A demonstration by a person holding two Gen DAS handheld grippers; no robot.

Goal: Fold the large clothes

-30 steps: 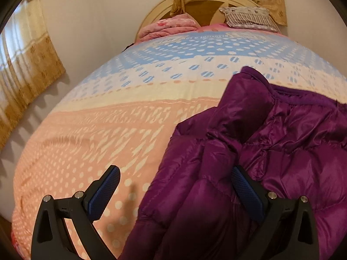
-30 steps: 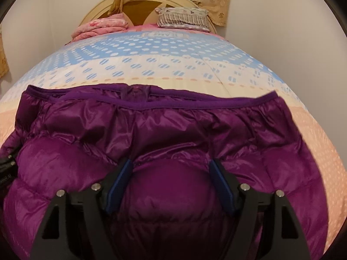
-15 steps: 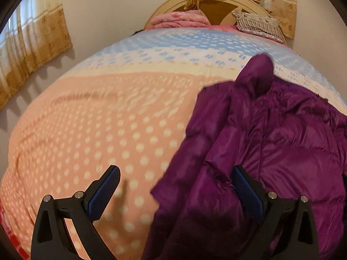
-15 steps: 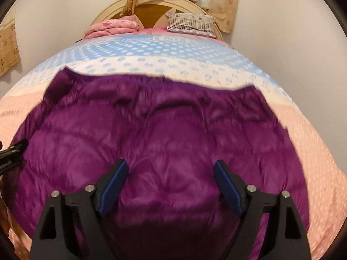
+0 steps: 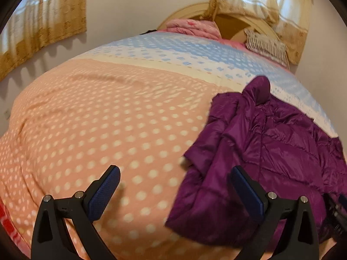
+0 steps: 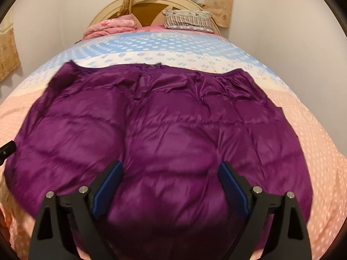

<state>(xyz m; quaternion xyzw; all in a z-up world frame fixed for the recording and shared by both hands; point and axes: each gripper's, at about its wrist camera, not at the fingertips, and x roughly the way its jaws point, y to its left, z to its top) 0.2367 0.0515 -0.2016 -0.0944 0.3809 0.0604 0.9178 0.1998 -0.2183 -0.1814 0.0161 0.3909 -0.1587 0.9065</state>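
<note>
Right hand-held gripper (image 6: 171, 186) hovers with jaws wide apart, empty, over the purple puffer jacket (image 6: 164, 130); left hand-held gripper (image 5: 173, 190) also spread, empty, at the jacket's left edge. Jacket lies spread on the bed (image 5: 97, 119) — left side bunched, no clean fold yet, most folding remains.

Jacket (image 6: 173, 130) glossy purple; bedspread (image 5: 97, 119) peach, cream, blue bands, white-dotted; blanket (image 6: 108, 27) pink; curtains (image 5: 43, 26) golden-beige.

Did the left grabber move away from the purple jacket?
Yes. In the left wrist view the purple jacket now sits farther right and smaller on the dotted quilt, so the open left gripper backed off leftward.
</note>
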